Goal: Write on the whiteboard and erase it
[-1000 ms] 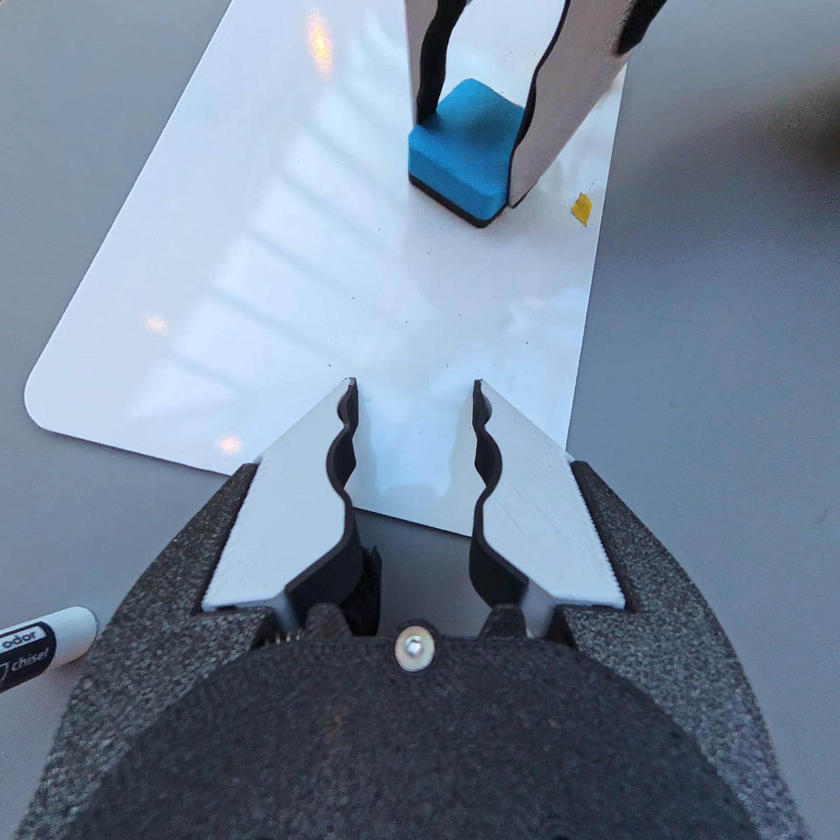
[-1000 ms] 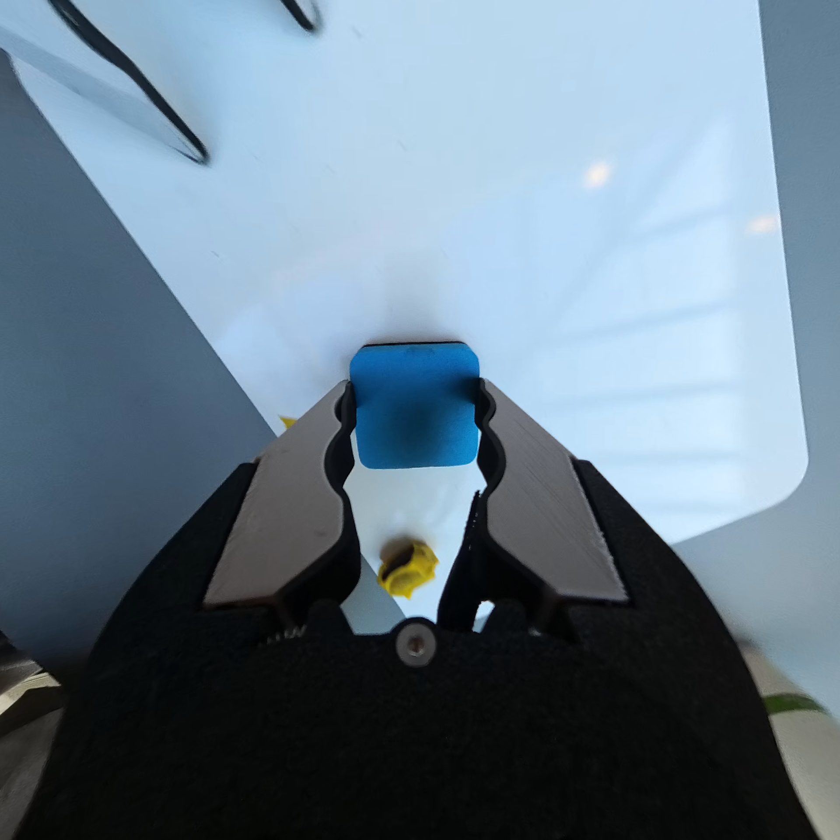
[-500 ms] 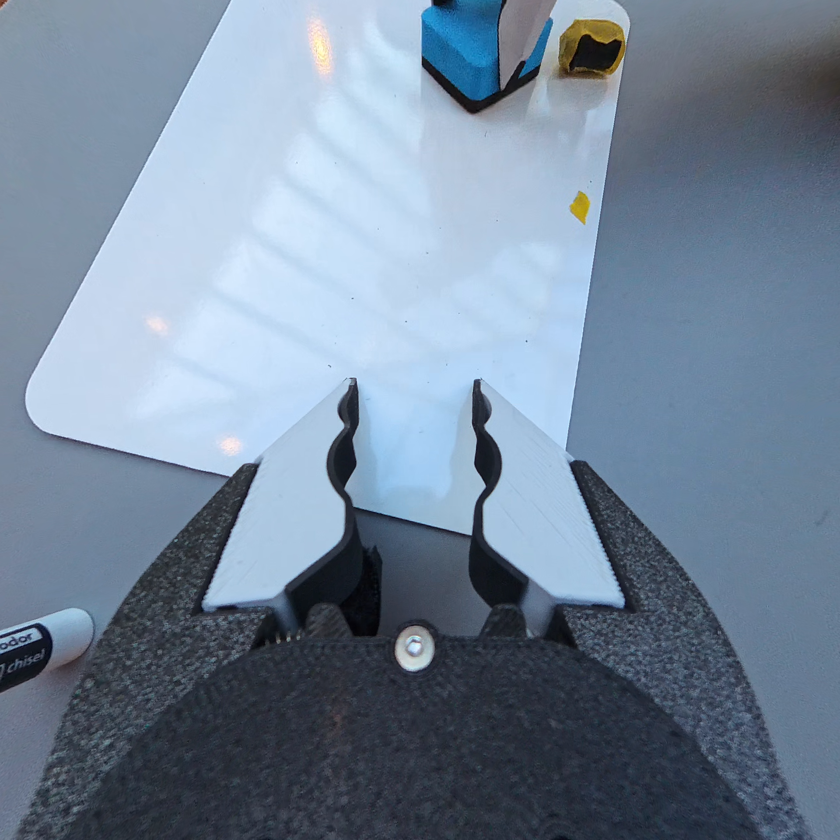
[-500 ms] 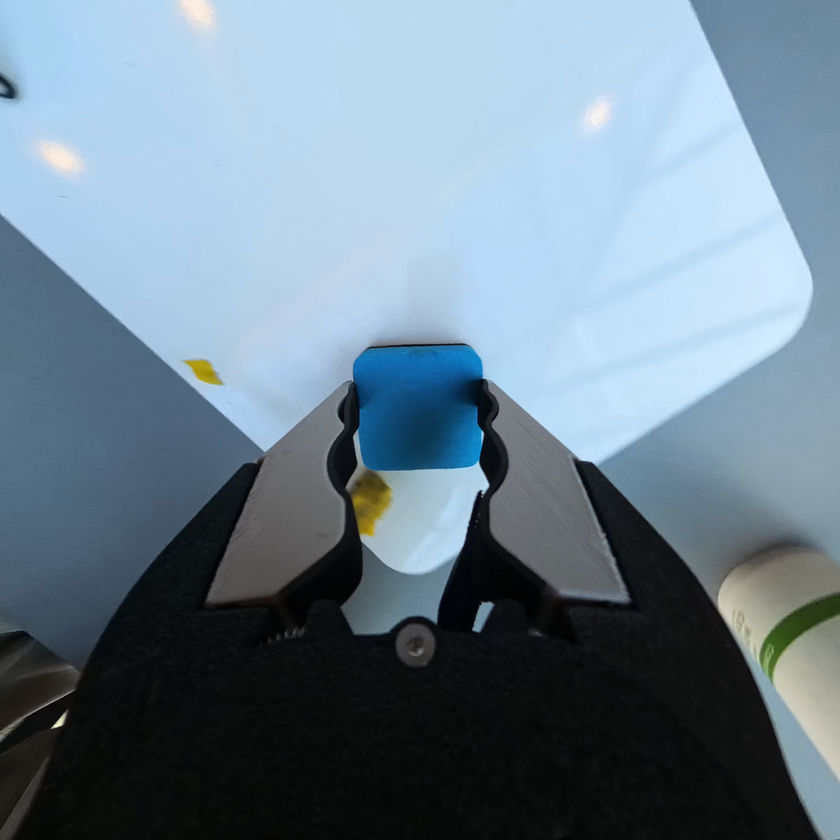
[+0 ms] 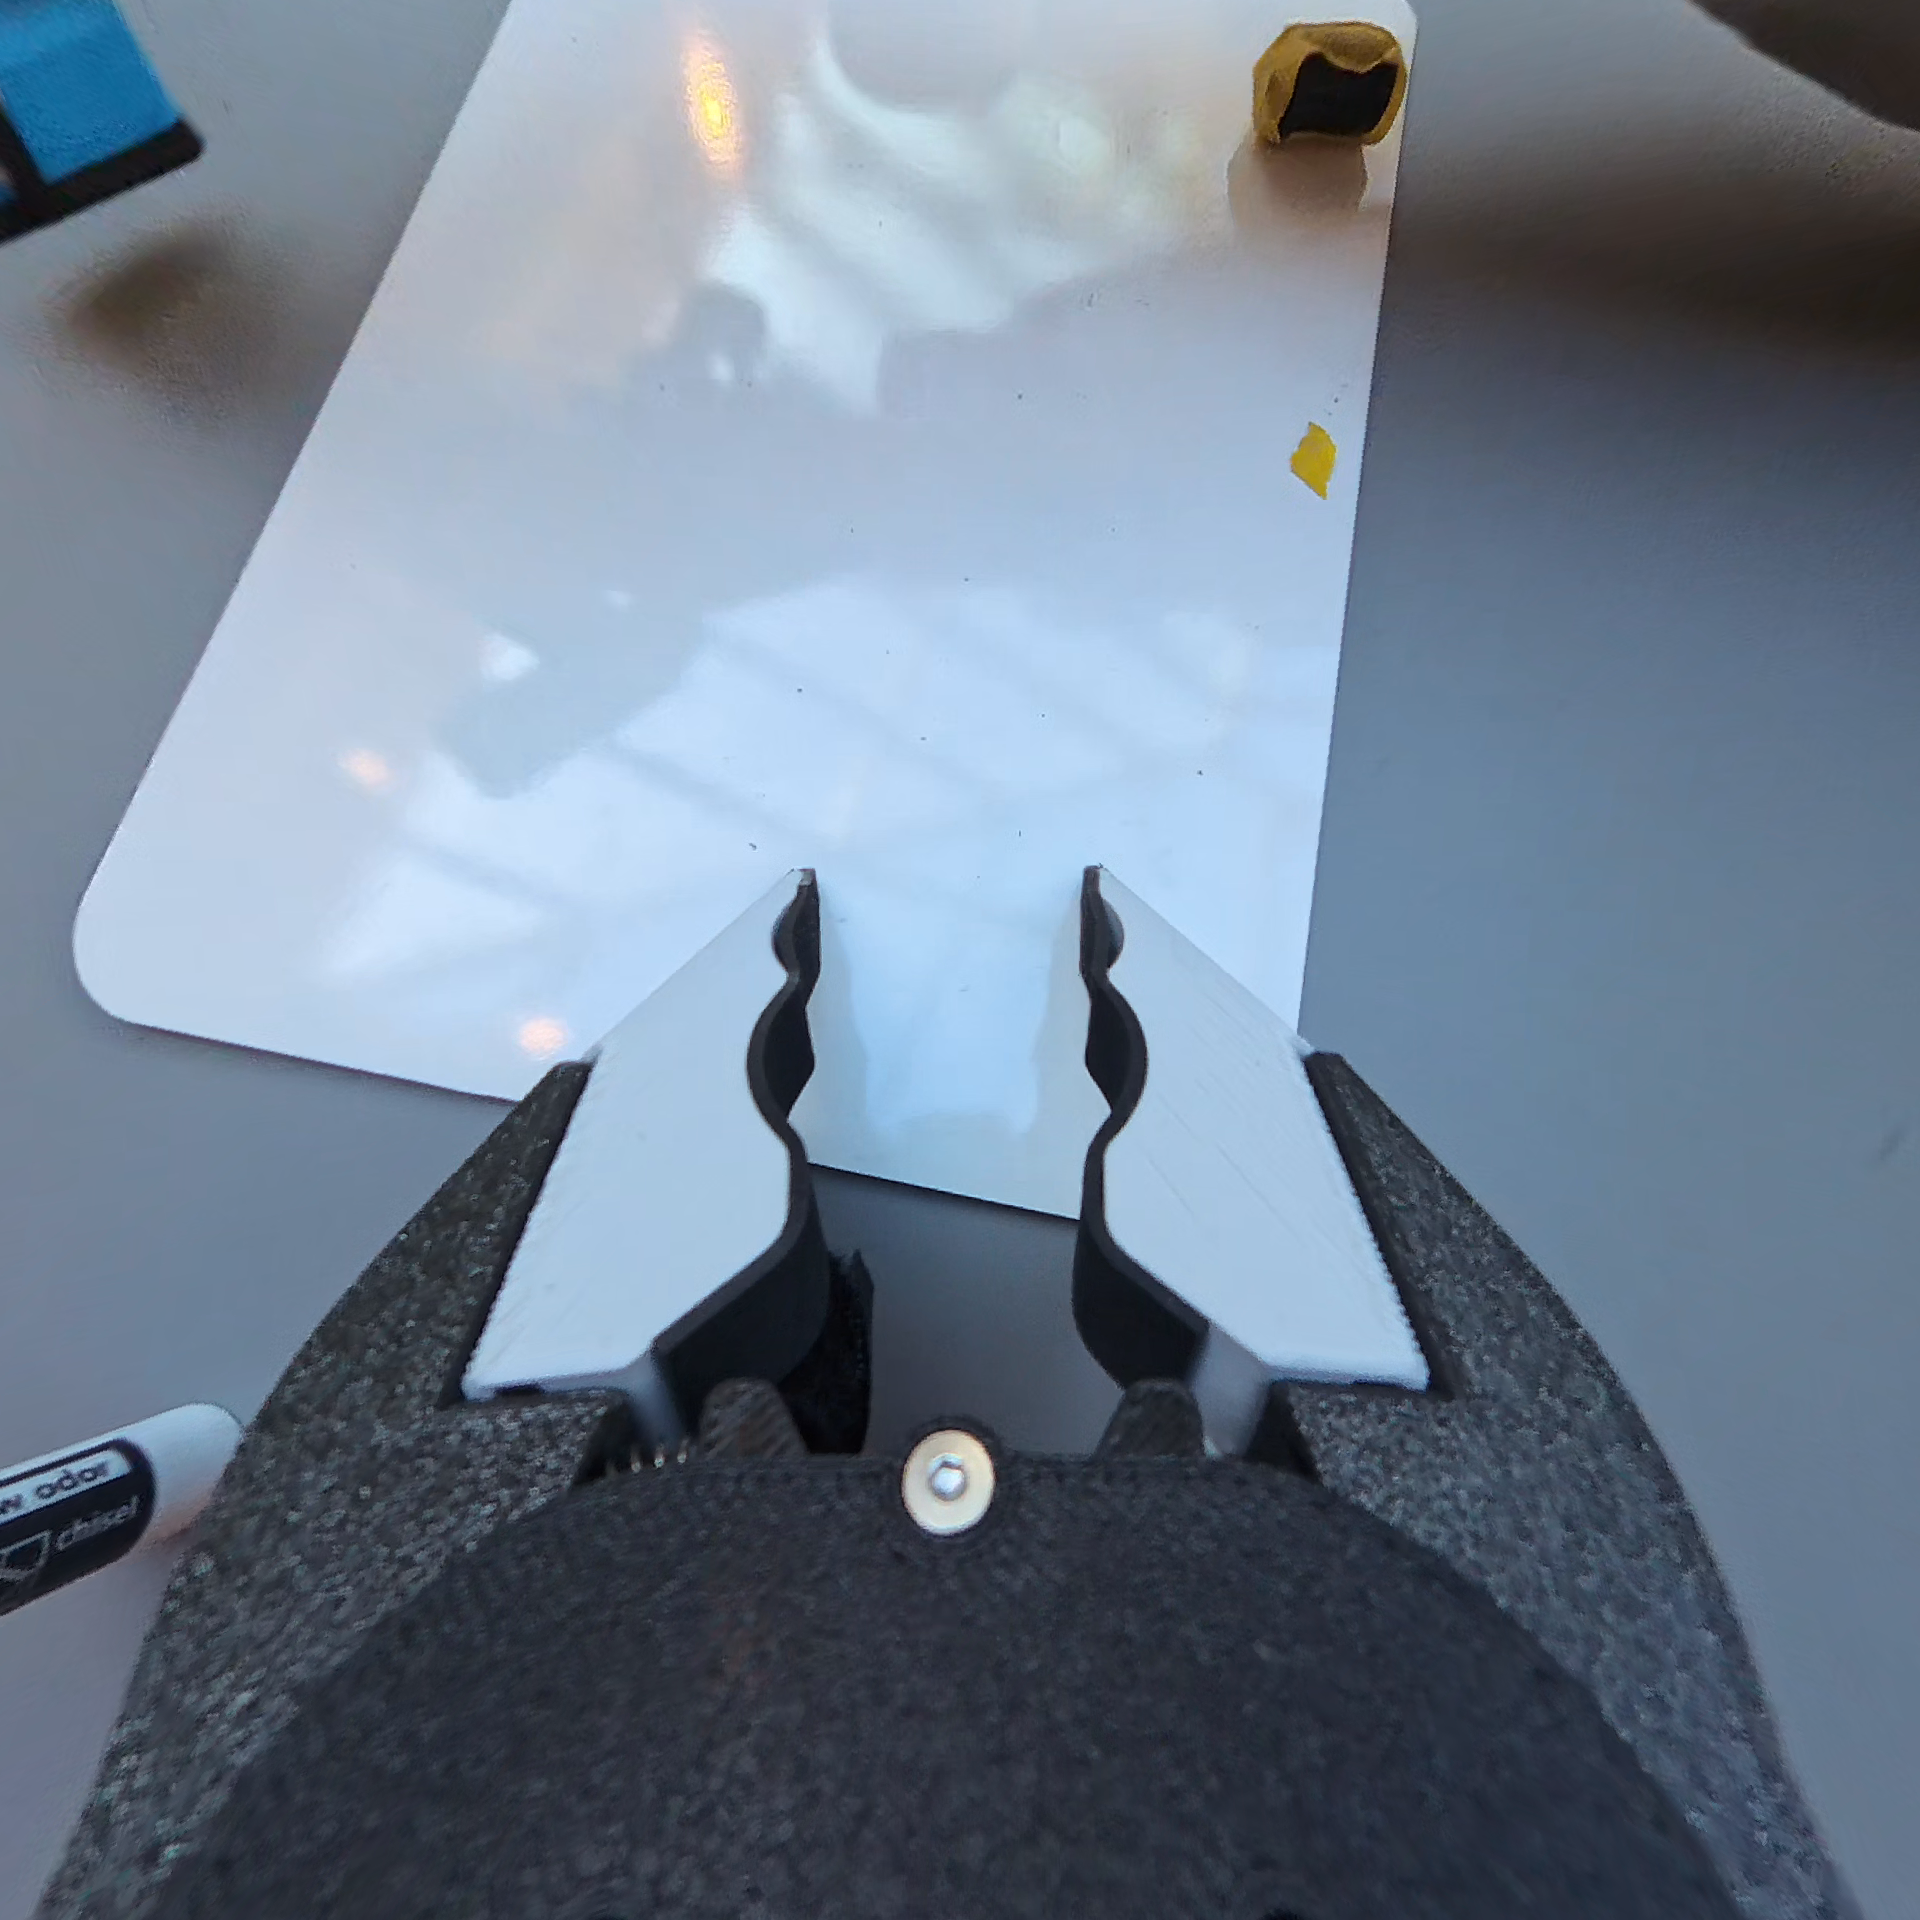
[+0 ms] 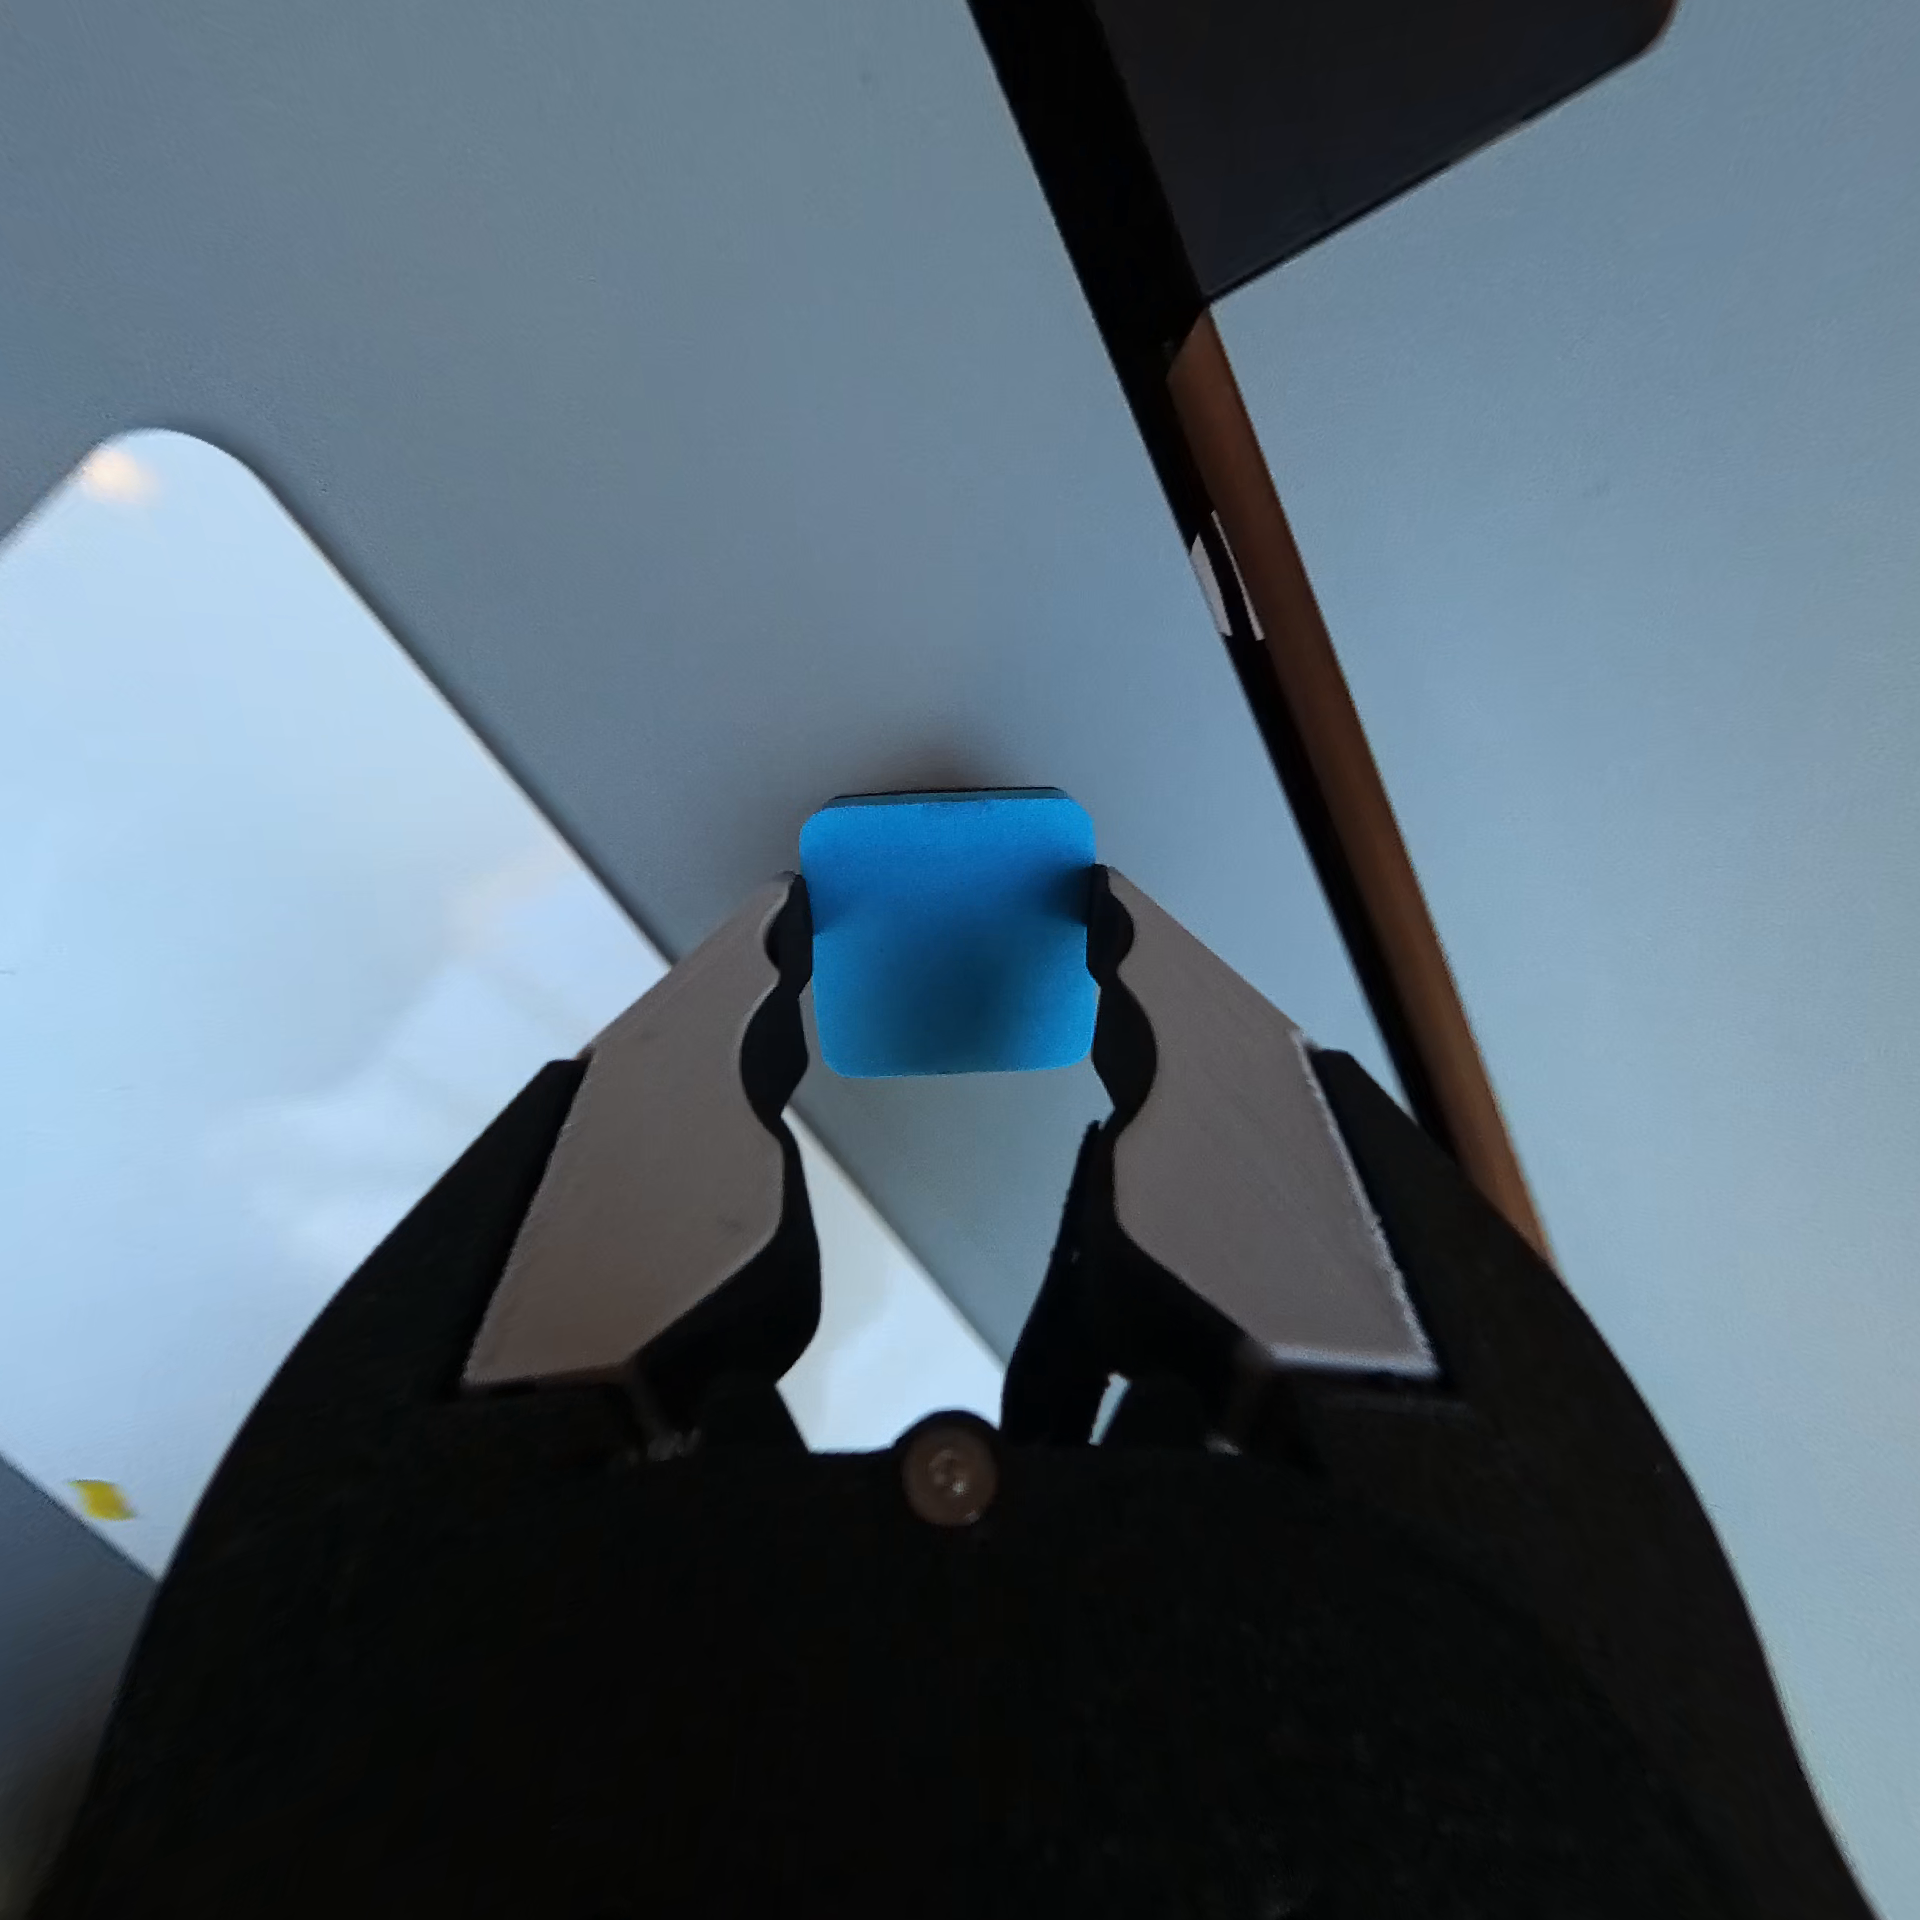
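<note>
My right gripper (image 6: 945,894) is shut on a blue foam eraser (image 6: 948,940) with a black felt underside. It holds the eraser over the grey table, off the edge of the white board (image 6: 239,935). In the left wrist view the eraser (image 5: 73,99) shows at the far upper left, beside the board (image 5: 831,520). My left gripper (image 5: 948,883) is open and empty, its fingertips over the board's near edge.
A yellow and black crumpled lump (image 5: 1328,81) sits at the board's far right corner. A small yellow scrap (image 5: 1311,459) lies near its right edge. A marker (image 5: 99,1496) lies at the near left. A dark panel with a brown edge (image 6: 1320,623) crosses the right wrist view.
My right gripper has carried the eraser from the board's far right part off the board to the left, over the grey table. The left gripper has not moved.
</note>
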### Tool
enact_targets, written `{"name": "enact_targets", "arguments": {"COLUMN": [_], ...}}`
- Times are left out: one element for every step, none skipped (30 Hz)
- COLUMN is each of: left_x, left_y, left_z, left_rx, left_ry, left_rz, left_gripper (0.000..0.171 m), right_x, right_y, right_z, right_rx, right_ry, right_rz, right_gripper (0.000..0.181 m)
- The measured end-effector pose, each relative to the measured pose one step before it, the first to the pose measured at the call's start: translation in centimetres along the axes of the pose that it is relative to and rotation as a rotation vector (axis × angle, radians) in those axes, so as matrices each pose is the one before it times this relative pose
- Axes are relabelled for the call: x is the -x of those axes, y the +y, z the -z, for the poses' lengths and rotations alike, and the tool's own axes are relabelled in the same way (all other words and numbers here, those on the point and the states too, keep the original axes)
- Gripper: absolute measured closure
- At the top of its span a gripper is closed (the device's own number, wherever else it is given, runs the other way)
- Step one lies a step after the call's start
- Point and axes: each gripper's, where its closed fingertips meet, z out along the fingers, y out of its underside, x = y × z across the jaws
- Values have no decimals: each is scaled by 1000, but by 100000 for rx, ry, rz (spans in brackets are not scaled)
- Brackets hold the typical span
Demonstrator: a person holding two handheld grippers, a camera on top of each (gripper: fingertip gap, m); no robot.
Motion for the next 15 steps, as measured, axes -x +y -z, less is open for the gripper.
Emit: {"name": "enact_targets", "arguments": {"left_x": [133,159,125,152,100,-18,-30,25,29,-81,-99,-100,-171,-281,-262], "left_y": [80,54,20,-4,2,-6,-10,-3,17,42,-3,-95,-244,-364,-462], "left_z": [94,90,59,24,15,-9,8,36,66,94,88,60,59,75,97], "left_rx": [-133,-210,-226,-108,36,-8,-87,-118,-200,-160,-267,-574,-1091,-1434,-1736], "left_ry": [1152,861,546,-237,-655,-542,-680,-1044,-1345,-734,-738,-788,-183,567,255], "left_rz": [-375,180,1212,1040,139,-278,-256,-8,-149,-679,-768,-452,143,488,390], "left_gripper": [121,121,121,122,123,123,122,122,120,120,119,118,117,117,117], "right_x": [-339,127,138,-14,37,208,332,789,1173,1652,2080,2328,2392,1992,1086], "right_y": [-170,84,310,231,33,242,371,508,714,892,1159,1544,2049,2671,2661], "right_z": [-710,-662,-665,-493,-90,292,771,1360,1849,2100,2097,1808,1320,847,552], "right_rx": [4566,4670,4367,1845,-1804,-2108,-2615,-3765,-4526,-5590,-6278,-5796,-4135,-656,-1307], "right_ry": [278,-2012,-1736,60,802,490,1167,765,1187,498,-684,-2113,-3275,-2141,2401], "right_rz": [3277,2141,919,1066,1428,501,-822,-643,-102,656,275,-1809,-3710,-4133,-4429], "right_gripper": [128,128,127,126,125,124,115,108,107,107,111,114,114,112,113]}}
